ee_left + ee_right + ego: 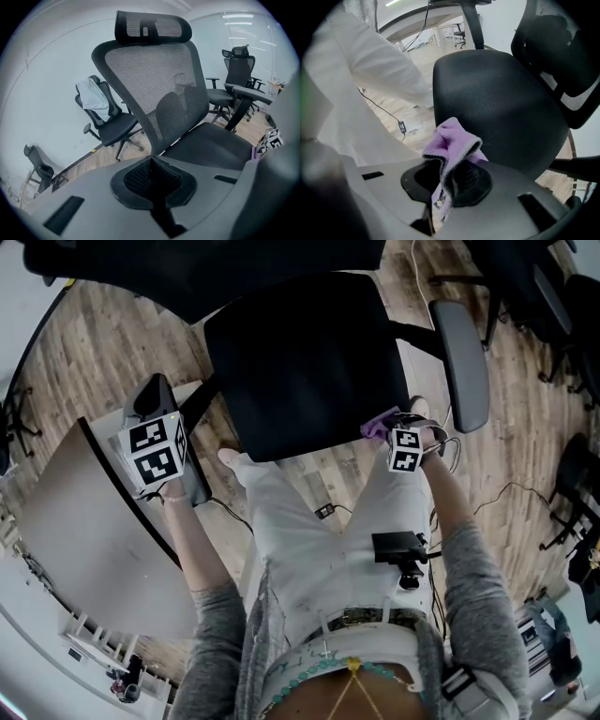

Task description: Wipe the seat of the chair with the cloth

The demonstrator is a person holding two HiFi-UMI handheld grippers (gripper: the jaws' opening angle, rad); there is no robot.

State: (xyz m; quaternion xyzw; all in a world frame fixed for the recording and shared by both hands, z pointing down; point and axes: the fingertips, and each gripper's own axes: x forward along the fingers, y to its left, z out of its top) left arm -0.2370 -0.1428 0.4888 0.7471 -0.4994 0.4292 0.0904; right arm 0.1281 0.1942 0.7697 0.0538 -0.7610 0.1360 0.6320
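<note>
The black office chair seat (305,362) lies in front of me; it also fills the right gripper view (497,103) and shows under the mesh backrest (154,89) in the left gripper view. My right gripper (394,432) hovers at the seat's front right corner, shut on a purple cloth (450,145) that bunches up between its jaws; the cloth (380,424) peeks out just above the seat edge. My left gripper (164,442) hangs beside the seat's left side, jaws pressed together with nothing in them (151,161).
A grey desk (89,531) stands at my left. The chair's right armrest (464,362) is near my right gripper. Other office chairs (105,117) stand along the wall. Cables (328,510) trail on the wooden floor by my legs.
</note>
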